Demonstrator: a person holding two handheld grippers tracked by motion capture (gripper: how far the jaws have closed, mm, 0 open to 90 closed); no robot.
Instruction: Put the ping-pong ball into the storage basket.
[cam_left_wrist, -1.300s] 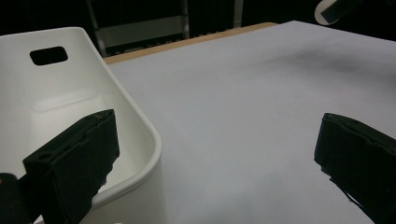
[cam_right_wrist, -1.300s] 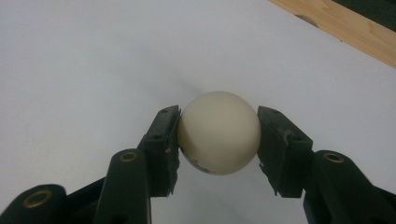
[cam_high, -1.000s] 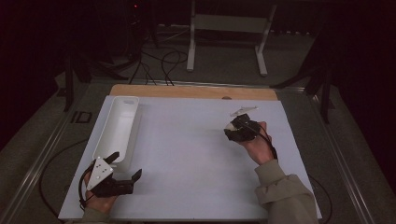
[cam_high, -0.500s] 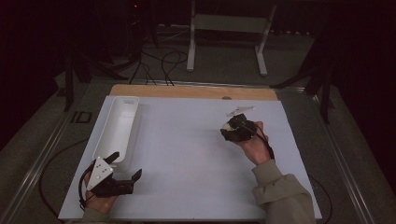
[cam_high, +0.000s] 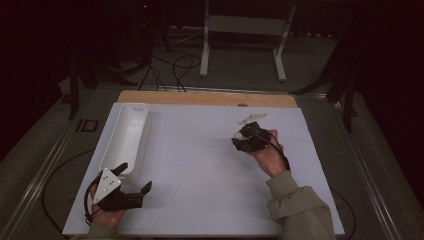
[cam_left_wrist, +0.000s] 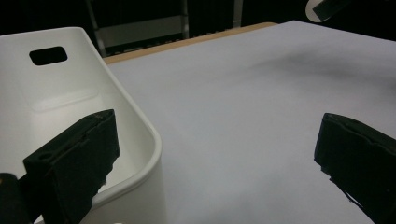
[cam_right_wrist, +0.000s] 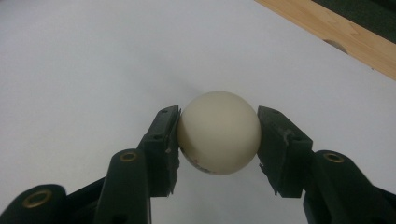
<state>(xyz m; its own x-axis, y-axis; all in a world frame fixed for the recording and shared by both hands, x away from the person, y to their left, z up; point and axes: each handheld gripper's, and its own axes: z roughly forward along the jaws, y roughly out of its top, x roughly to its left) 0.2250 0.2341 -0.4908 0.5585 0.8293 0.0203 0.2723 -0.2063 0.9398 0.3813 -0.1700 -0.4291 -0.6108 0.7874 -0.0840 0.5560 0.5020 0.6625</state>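
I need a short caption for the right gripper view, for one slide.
Right gripper shut on a cream ball above the white table sheet, wooden edge behind.

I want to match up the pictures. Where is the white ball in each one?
High view: the ball is right of centre, at the tip of the right gripper.
Left gripper view: the ball is not in it.
Right gripper view: the ball is in the middle, squeezed between the two jaws.
Shared landmark: the wooden edge behind the white sheet.
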